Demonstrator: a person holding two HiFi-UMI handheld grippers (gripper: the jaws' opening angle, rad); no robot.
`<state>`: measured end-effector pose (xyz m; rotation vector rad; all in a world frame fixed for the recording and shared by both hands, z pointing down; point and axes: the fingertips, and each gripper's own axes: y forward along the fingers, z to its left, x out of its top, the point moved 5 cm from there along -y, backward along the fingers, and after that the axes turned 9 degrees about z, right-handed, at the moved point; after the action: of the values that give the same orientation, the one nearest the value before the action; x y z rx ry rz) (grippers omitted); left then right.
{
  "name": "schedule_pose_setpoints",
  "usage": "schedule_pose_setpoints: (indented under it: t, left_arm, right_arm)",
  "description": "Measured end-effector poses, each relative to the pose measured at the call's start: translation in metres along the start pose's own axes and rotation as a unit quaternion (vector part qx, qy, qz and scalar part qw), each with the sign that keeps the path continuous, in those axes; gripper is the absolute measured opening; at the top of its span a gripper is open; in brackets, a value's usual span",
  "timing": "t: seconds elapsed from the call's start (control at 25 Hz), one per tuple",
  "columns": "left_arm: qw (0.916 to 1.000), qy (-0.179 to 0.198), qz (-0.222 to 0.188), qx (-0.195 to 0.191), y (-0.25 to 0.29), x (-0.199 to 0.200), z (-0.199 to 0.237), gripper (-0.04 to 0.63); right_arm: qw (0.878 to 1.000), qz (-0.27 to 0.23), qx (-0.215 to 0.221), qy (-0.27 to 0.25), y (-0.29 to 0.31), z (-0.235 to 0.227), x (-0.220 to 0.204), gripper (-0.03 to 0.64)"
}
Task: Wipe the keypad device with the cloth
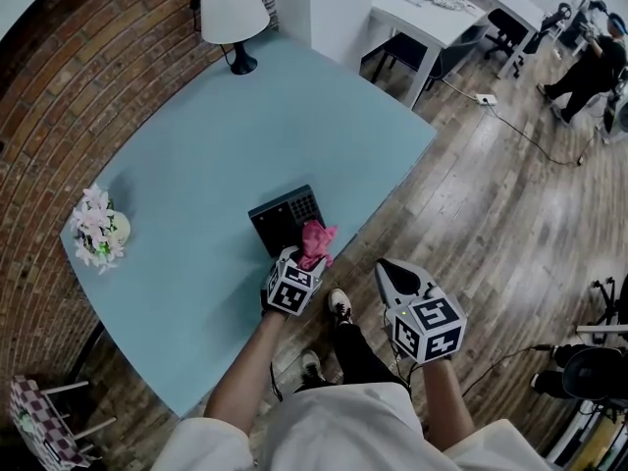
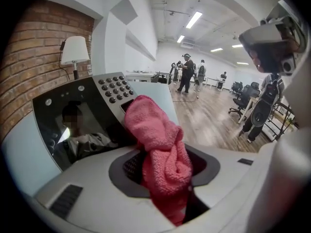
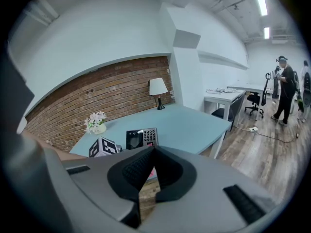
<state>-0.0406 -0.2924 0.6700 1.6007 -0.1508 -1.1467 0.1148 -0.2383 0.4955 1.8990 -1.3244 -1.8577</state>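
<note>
The black keypad device (image 1: 285, 218) lies near the front edge of the light blue table (image 1: 216, 135), screen to the left and keys to the right. My left gripper (image 1: 306, 255) is shut on a bunched pink cloth (image 1: 316, 242), which hangs at the device's near right corner. In the left gripper view the cloth (image 2: 160, 149) fills the jaws in front of the device (image 2: 80, 118). My right gripper (image 1: 386, 267) hovers off the table over the wooden floor, shut and holding nothing. In the right gripper view its pads meet at the tip, and the device (image 3: 142, 138) shows beyond them.
A white lamp (image 1: 234, 13) stands at the table's far corner and a flower pot (image 1: 99, 230) at its left end. A white desk (image 1: 432, 8) with chairs is behind. People (image 1: 589, 62) stand far right. A cable (image 1: 520, 130) crosses the floor.
</note>
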Motion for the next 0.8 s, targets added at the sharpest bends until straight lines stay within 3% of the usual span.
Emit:
schedule_pose_setpoints:
  t: [0.2,0.4,0.52,0.64,0.8]
  left_arm:
    - [0.9970,0.028,-0.070,0.016,-0.026,0.039,0.002,0.202]
    - [0.9857,0.053,-0.136,0.084,-0.058,0.099,0.022,0.202]
    - [0.9836,0.043,-0.127,0.121,-0.057,0.115,0.043,0.202]
    - [0.9854,0.031,-0.105,0.131,-0.046,0.111,0.054,0.202]
    - [0.9852,0.058,-0.091,0.133,-0.035,0.101,0.044,0.202]
  right_arm:
    - [1.000,-0.001,0.001,0.001,-0.001,0.000,-0.002,0.008]
    - [1.000,-0.001,0.004,0.000,-0.001,0.001,-0.001,0.008]
    - [1.000,0.000,0.002,0.002,-0.003,-0.001,-0.002,0.008]
    - [1.000,0.000,-0.001,0.005,-0.004,-0.006,-0.004,0.008]
    - [1.000,0.004,-0.007,0.011,-0.006,-0.017,-0.009,0.008]
